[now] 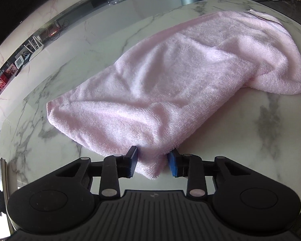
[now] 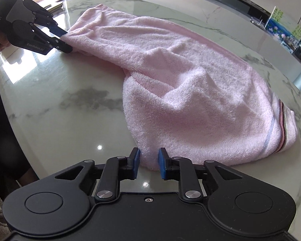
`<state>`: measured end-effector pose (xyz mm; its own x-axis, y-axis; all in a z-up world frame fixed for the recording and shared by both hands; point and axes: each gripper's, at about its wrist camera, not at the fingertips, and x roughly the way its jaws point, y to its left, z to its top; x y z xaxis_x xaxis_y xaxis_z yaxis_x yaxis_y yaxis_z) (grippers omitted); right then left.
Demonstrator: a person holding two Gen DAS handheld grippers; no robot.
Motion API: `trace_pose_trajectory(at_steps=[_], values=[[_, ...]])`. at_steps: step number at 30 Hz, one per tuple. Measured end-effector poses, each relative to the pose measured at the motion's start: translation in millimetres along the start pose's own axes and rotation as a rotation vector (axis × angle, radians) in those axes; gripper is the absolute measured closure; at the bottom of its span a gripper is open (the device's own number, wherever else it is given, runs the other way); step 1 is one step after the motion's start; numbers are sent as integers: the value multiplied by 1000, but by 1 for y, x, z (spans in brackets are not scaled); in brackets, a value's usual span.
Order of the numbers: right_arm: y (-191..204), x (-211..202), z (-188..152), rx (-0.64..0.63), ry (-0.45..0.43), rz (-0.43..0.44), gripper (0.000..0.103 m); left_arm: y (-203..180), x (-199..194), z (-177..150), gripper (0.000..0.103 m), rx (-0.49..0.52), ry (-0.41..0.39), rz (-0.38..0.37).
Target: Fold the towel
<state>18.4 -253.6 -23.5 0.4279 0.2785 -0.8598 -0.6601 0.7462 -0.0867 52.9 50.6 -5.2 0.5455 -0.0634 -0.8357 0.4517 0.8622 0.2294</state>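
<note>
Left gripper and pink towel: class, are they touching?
Touching. The right wrist view shows the left gripper pinching the pink towel corner between its fingers.

Your towel is pink terry cloth, fuzzy and matt, with a flat woven striped band at one end. The surface under it is polished white marble, grey-veined, glossy with glare. Your left tool is matt black plastic with blue pads and bright metal pins.

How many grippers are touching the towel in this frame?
2. The left gripper has its fingers around a near corner of the pink terry-cloth towel; the right gripper straddles the corner at the towel's striped end, on the white marble table.
</note>
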Motion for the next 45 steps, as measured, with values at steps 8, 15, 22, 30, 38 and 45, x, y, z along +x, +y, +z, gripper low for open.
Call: trace_pose_trajectory(at_steps=[8, 15, 22, 30, 38, 45], values=[[-12, -30, -7, -26, 42, 40, 96, 11, -29, -8, 95, 4, 5, -49], [-23, -76, 1, -84, 47, 60, 96, 14, -67, -10, 95, 79, 16, -84], [-55, -87, 39, -82, 36, -12, 96, 31, -67, 17, 95, 123, 21, -40], [-90, -43, 54, 56, 34, -58, 95, 53, -16, 34, 77, 43, 96, 52], [-107, -29, 46, 182, 38, -83, 75, 60, -22, 22, 67, 38, 101, 79], [-98, -37, 47, 155, 41, -68, 74, 36, -45, 31, 66, 138, 29, 115]])
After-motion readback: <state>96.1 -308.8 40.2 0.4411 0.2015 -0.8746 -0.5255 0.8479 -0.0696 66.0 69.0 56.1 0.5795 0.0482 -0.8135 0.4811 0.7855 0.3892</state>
